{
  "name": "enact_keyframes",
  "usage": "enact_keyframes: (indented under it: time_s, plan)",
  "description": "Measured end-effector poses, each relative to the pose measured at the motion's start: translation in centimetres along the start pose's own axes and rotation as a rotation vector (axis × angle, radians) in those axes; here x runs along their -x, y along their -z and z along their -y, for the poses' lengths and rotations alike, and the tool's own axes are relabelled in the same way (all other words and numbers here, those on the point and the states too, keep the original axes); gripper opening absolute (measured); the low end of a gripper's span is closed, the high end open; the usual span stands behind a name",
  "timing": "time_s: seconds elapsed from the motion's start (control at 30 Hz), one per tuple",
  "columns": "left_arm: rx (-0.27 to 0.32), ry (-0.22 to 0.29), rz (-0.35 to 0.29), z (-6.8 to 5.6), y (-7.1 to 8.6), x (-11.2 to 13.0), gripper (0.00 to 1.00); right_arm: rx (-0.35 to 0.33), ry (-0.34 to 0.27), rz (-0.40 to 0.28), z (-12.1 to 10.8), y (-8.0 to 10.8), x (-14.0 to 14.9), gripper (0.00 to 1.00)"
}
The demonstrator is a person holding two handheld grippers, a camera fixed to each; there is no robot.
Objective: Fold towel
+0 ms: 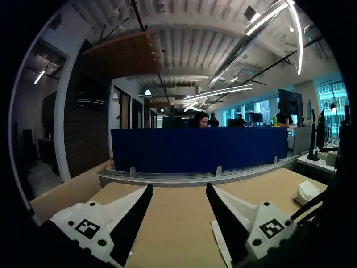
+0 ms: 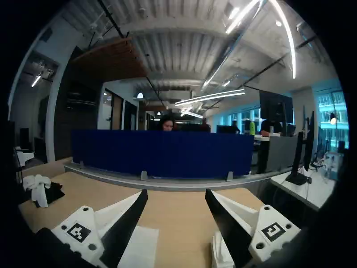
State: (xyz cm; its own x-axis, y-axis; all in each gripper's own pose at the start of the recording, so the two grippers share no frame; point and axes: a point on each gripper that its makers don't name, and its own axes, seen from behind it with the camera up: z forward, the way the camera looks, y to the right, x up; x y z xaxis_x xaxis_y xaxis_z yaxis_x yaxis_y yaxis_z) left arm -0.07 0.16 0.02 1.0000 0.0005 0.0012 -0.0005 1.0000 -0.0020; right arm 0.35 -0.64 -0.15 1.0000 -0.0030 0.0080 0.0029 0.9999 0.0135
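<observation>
My right tongs [image 2: 176, 192] stand spread, pinching nothing; the towel [image 2: 142, 245] lies flat on the desk [image 2: 178, 214] at six o'clock, low between the fingers; my left tongs [image 1: 178, 186] gape too, white cloth edging in at five o'clock.

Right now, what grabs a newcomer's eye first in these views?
The long blue partition across the far edge of the wooden desk dominates both views, under bright ceiling light strips. Nearer, the left gripper and right gripper hang open over the desk, with white cloth lying flat by the right gripper.
</observation>
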Motion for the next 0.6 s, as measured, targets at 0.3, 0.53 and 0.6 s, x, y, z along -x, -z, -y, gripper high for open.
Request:
enact_keyframes:
  time_s: [0.3, 0.53, 0.6]
  plan:
    - [0.176, -0.04, 0.113, -7.0, -0.5, 3.5, 0.88, -0.138, 0.072, 0.125, 2.4, 0.8, 0.9, 1.0]
    - [0.363, -0.1, 0.229, -11.5, 0.2, 6.1, 0.88, -0.259, 0.137, 0.264, 4.0, 1.4, 3.1, 1.0]
    - [0.4, -0.11, 0.259, -12.3, 0.4, 6.8, 0.88, -0.288, 0.154, 0.294, 4.4, 1.6, 3.7, 1.0]
